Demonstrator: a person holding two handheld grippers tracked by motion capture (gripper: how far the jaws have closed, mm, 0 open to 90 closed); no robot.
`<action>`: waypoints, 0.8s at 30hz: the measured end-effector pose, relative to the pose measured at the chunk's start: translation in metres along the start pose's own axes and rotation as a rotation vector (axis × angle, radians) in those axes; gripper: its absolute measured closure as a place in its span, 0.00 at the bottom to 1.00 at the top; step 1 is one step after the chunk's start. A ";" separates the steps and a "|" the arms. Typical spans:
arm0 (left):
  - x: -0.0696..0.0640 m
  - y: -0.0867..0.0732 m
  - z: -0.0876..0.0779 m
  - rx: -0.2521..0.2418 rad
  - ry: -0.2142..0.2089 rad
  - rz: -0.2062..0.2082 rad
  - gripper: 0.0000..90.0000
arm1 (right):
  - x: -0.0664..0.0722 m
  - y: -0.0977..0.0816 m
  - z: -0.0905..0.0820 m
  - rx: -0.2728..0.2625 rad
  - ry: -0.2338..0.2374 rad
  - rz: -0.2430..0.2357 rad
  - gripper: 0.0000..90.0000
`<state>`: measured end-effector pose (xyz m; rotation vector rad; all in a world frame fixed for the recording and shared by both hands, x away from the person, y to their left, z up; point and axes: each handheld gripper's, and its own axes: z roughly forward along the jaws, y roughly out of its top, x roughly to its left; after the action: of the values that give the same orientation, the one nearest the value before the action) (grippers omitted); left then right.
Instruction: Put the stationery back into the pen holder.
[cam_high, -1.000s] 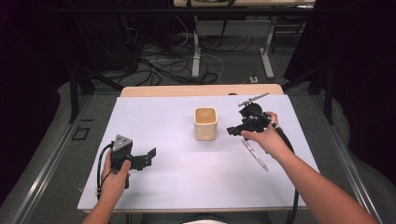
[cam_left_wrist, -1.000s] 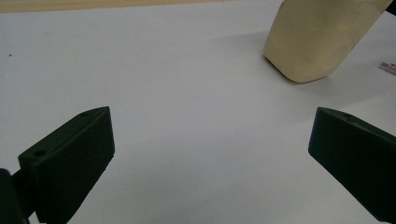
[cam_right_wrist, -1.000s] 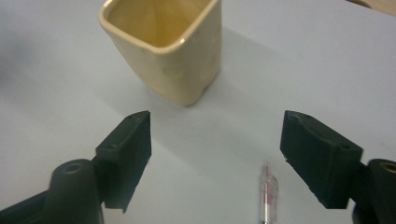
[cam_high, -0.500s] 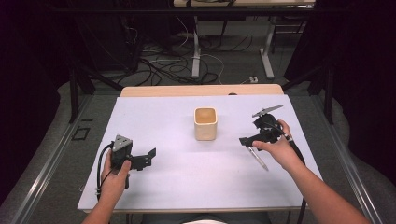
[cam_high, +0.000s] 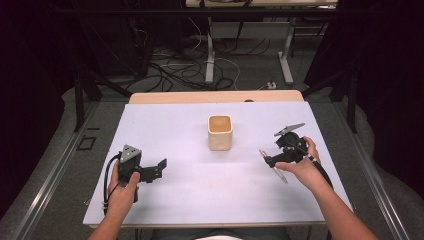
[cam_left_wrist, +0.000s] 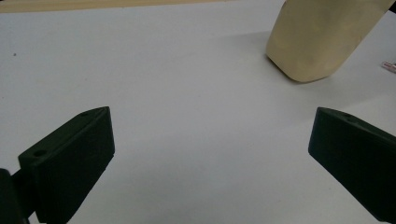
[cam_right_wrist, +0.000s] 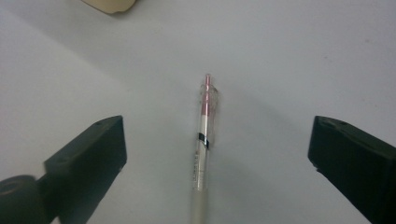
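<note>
Since the earlier frame the right gripper (cam_high: 266, 159) drops toward centre-right, its jaws just opened wide around the untouched pen (cam_right_wrist: 203, 135), ready to grasp; the left gripper (cam_high: 161, 165) waits open, empty.

1. A beige square cup (cam_high: 220, 132) stands upright mid-worktop.
2. The white worktop (cam_high: 190, 200) has a wooden far edge.
3. Cables (cam_high: 175, 75) sprawl on the floor beyond.

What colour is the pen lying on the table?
The pen is clear with a pink-red inside, best seen in the right gripper view.
</note>
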<state>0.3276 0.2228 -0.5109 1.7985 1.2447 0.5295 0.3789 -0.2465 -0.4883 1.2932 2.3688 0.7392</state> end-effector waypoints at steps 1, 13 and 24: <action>0.000 0.000 0.000 0.001 0.000 0.001 0.00 | 0.000 -0.002 0.000 -0.001 -0.006 0.004 0.11; 0.000 0.000 -0.001 -0.007 0.005 0.004 0.00 | -0.004 -0.017 0.008 0.061 0.032 -0.023 0.38; 0.000 0.000 -0.002 -0.008 0.002 0.009 0.00 | -0.002 -0.021 0.014 0.124 0.030 0.030 0.52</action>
<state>0.3263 0.2236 -0.5101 1.7980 1.2355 0.5408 0.3731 -0.2536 -0.5119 1.3796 2.4578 0.6334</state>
